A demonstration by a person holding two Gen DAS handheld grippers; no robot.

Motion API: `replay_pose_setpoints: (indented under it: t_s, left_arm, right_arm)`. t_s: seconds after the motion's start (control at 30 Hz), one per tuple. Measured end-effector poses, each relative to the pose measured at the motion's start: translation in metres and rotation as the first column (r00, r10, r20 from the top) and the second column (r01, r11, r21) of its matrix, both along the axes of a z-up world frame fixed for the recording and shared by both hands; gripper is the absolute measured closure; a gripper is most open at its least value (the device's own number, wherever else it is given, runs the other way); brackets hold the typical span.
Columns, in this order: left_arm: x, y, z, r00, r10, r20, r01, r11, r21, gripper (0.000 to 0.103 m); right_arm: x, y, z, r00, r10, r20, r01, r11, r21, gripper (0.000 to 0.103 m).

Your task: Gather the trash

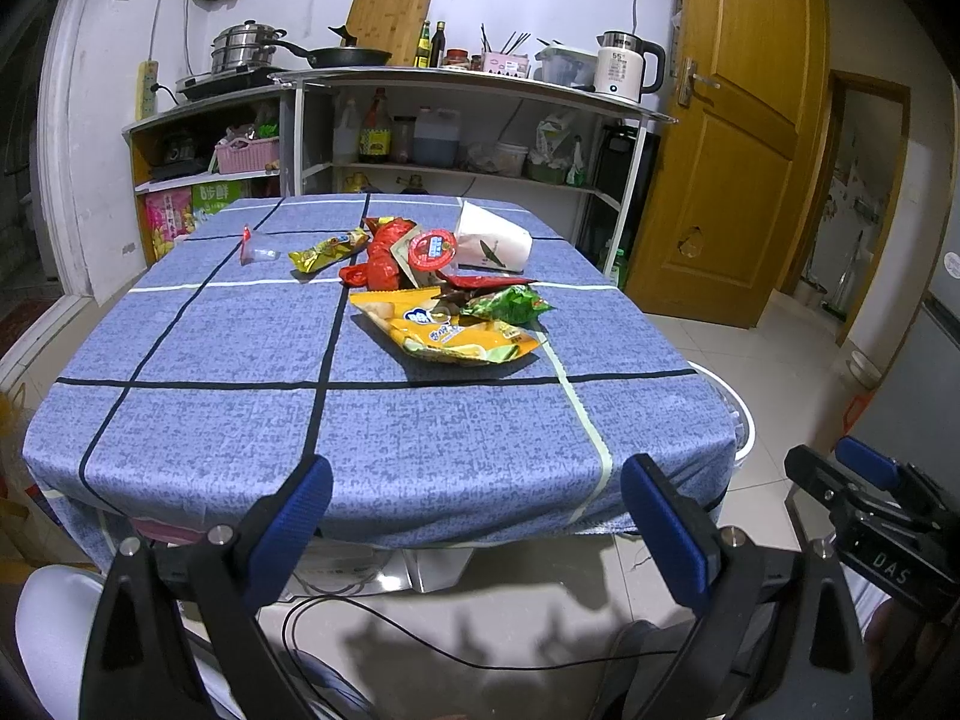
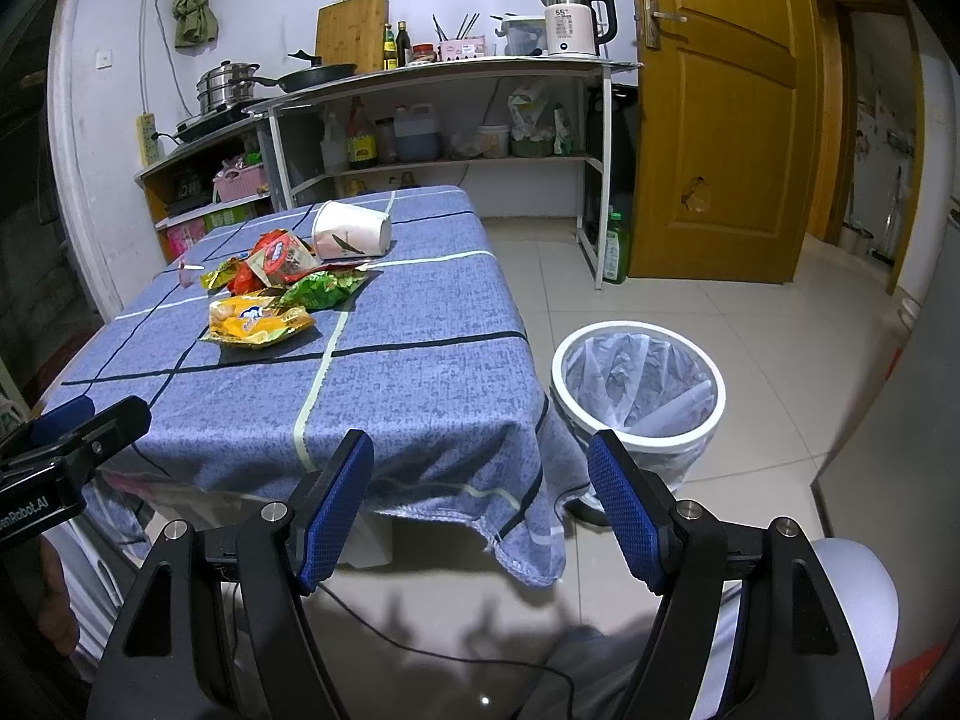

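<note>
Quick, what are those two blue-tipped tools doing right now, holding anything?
Left tool: open, holding nothing, short of the table.
Right tool: open, holding nothing.

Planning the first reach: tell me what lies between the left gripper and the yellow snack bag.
Only bare blue tablecloth lies between the open left gripper and the yellow snack bag, as the left wrist view shows.

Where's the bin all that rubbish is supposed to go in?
The white bin stands on the tiled floor by the table's right corner, seen in the right wrist view just beyond the open right tool.
</note>
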State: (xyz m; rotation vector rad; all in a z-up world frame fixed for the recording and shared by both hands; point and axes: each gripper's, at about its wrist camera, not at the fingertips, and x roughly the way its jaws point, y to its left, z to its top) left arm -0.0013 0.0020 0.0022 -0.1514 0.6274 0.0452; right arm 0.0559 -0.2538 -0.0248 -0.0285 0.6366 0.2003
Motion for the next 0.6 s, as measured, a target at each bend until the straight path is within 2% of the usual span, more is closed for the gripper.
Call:
replay_pose_setpoints:
  t_s: [0.6]
  left_arm:
    - [0.0023,-0.0006,-0.0072,1.0,0.001,-0.007,-0.001,1.0,-0.008,0.005]
  right_arm:
    - [0.0018,0.0003,-0.0028,1.0,0.001,-0.004,-0.001,1.0,-0.001,0.029]
